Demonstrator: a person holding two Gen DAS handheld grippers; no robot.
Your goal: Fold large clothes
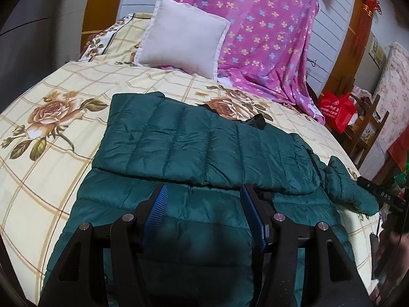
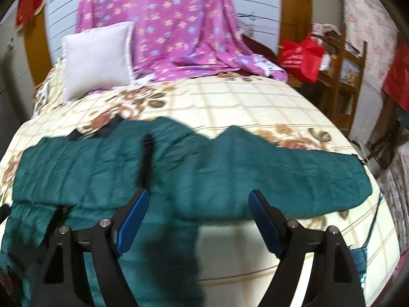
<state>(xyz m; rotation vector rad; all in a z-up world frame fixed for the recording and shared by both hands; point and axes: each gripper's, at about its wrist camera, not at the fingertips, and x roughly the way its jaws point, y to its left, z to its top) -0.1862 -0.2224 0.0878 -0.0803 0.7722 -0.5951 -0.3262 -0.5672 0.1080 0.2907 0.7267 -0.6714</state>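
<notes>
A dark green quilted jacket (image 1: 194, 143) lies spread on the bed, with one half folded over along its length. A sleeve (image 1: 350, 184) sticks out at the right. My left gripper (image 1: 203, 194) is open and empty just above the jacket's near part. In the right wrist view the jacket (image 2: 204, 168) stretches across the bed, its sleeve (image 2: 306, 176) reaching right. My right gripper (image 2: 198, 197) is open and empty above the jacket's near edge. The right gripper also shows at the left wrist view's right edge (image 1: 381, 194).
The bed has a cream checked sheet with roses (image 1: 51, 117). A white pillow (image 1: 181, 38) and a purple flowered blanket (image 1: 268, 33) are at its head. A red bag (image 1: 337, 110) and wooden shelves (image 2: 342, 76) stand right of the bed.
</notes>
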